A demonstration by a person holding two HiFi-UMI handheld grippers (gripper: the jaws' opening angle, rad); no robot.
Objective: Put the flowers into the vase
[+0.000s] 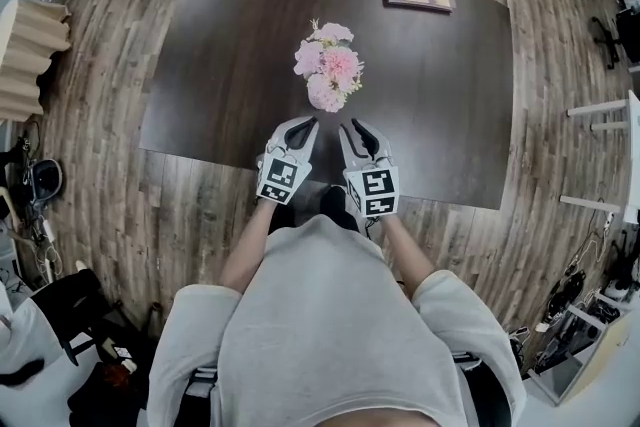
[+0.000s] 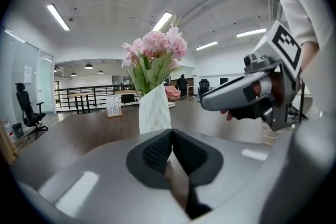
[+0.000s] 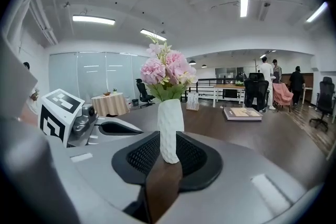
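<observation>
Pink flowers (image 1: 328,65) sit in the white vase (image 3: 171,131); my left tool (image 1: 303,124) is pressed together, right tool (image 1: 356,126) slightly spread, empty.

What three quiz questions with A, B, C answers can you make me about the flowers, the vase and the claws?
1. Where are the pink flowers?
A) lying on the floor
B) standing in the vase
C) gripped in a claw

2. What colour is the vase?
A) blue
B) black
C) white

3. How is the left claw?
A) shut with nothing in it
B) wide open
C) clamped on a flower stem

Answers:
1 B: in both gripper views the green stems rise out of the vase's mouth on the table.
2 C: the right gripper view shows its textured body plainly white.
3 A: in the left gripper view its two jaws meet, with nothing between them.
</observation>
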